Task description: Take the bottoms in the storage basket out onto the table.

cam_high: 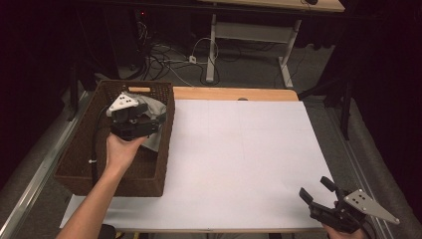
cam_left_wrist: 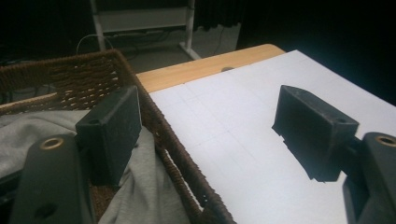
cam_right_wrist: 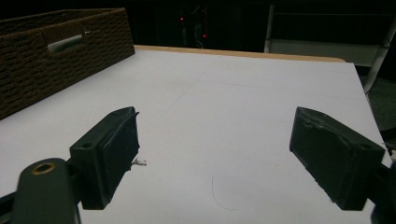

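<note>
The left gripper (cam_high: 149, 119), jaws spread wide, is hovering over the grey cloth (cam_left_wrist: 140, 196) lying in the wicker basket (cam_high: 74, 169). Next it should probably lower and pinch the cloth. The right gripper (cam_high: 314, 189) is waiting released.

Tongs (cam_right_wrist: 215, 158) spread wide over white table (cam_right_wrist: 233, 102); basket (cam_right_wrist: 56, 51) far-left.

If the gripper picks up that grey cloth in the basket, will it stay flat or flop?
Probably flop: the grey cloth lies crumpled in folds and drapes over the basket rim. It looks light and soft, so it likely won't slip from the left gripper.
</note>
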`<act>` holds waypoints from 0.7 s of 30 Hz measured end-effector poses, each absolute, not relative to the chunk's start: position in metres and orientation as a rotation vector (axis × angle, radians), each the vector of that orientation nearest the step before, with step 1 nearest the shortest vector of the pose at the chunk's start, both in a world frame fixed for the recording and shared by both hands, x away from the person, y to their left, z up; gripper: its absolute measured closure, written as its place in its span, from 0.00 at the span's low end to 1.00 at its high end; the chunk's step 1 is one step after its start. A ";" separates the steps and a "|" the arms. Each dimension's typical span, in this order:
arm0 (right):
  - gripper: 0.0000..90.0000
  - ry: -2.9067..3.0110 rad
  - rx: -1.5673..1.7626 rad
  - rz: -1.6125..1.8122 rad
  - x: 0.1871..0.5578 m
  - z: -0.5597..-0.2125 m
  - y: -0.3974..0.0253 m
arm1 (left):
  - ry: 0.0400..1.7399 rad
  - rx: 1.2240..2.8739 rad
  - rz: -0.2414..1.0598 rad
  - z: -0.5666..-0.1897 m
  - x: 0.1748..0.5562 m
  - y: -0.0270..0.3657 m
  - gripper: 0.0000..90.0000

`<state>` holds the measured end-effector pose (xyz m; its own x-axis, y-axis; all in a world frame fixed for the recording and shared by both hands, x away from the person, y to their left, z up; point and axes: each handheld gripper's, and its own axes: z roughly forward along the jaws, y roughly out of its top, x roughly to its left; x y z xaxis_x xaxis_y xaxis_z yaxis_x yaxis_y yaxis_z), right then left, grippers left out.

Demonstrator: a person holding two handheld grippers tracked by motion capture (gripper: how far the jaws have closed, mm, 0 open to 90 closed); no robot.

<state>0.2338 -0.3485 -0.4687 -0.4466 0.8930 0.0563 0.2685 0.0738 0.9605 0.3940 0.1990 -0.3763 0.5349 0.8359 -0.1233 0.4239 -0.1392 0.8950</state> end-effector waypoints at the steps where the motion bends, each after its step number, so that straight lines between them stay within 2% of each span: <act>1: 0.18 1.781 1.152 1.392 0.234 -0.469 -0.349 | 1.075 1.771 0.504 -0.377 0.400 0.199 0.25; 21: 0.18 1.785 1.155 1.387 0.234 -0.469 -0.348 | 1.336 1.875 0.441 -0.397 0.464 0.209 0.25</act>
<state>0.2345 -0.3485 -0.4691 -0.4462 0.8933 0.0543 0.2731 0.0781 0.9588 0.4645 0.2087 -0.3973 0.3884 0.9089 -0.1517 0.6396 -0.1473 0.7545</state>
